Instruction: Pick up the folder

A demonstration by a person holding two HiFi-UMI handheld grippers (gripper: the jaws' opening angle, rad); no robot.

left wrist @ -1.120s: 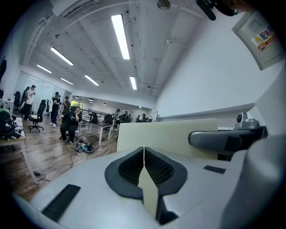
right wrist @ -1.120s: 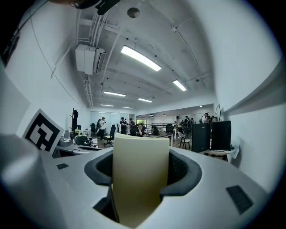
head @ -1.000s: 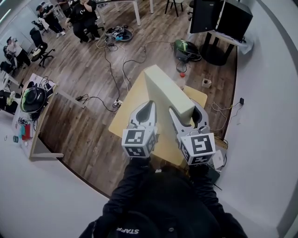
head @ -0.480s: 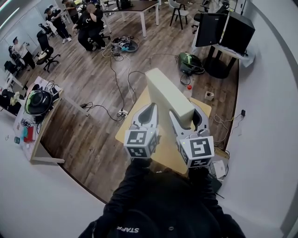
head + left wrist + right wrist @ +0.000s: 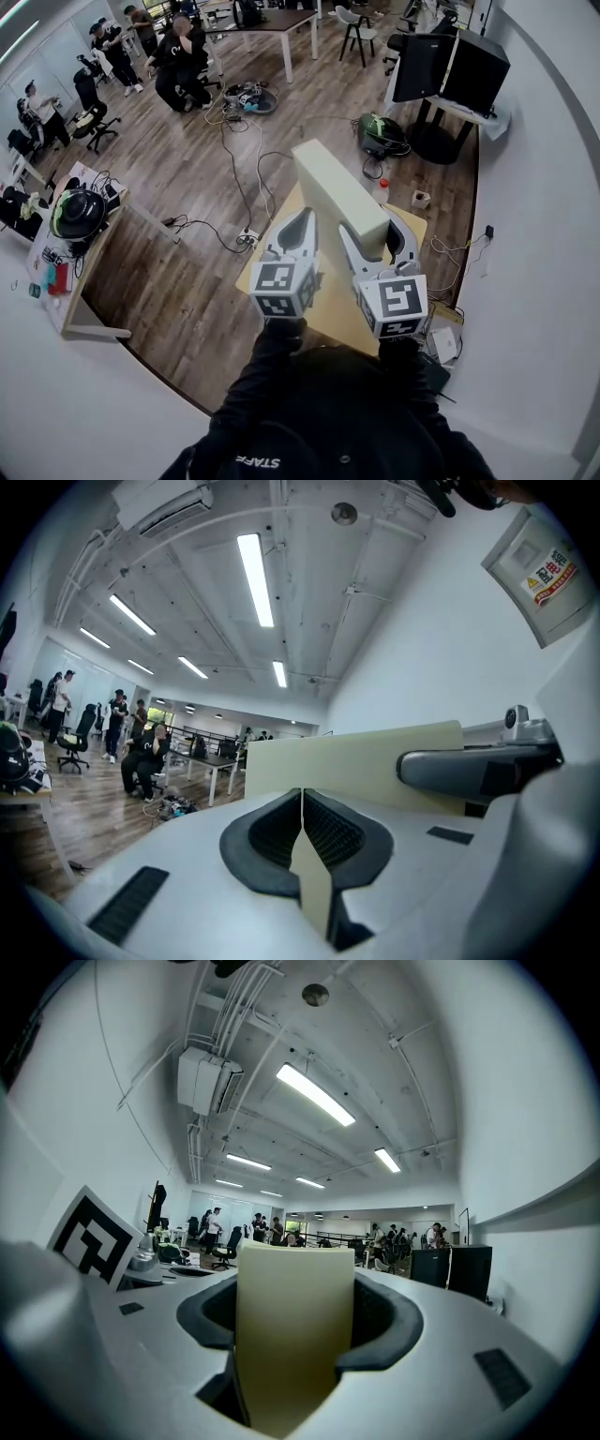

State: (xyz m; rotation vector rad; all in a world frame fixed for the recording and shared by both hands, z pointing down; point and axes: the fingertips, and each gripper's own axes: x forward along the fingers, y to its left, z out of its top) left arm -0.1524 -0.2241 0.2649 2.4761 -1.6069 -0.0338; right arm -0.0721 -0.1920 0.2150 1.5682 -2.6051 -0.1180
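Observation:
The folder (image 5: pixel 337 192) is a thick cream box file held on edge in the air over a yellow table (image 5: pixel 330 298). My right gripper (image 5: pixel 373 230) is shut across the folder's thick spine (image 5: pixel 292 1335), which fills the space between its jaws. My left gripper (image 5: pixel 300 223) is at the folder's left face, shut on a thin cream flap (image 5: pixel 314 892) of it. In the left gripper view the folder's broad side (image 5: pixel 356 766) stands just ahead, with the right gripper (image 5: pixel 478 766) beside it. Both grippers point level.
Cables (image 5: pixel 234 150) trail over the wooden floor past the table. A black screen on a stand (image 5: pixel 450 61) and a green bag (image 5: pixel 380 131) are at the back right. A desk with a helmet (image 5: pixel 75 214) is left. People sit far off. A white wall runs along the right.
Both grippers have lifted the folder a little higher off the yellow table, together. Both grips look the same as before.

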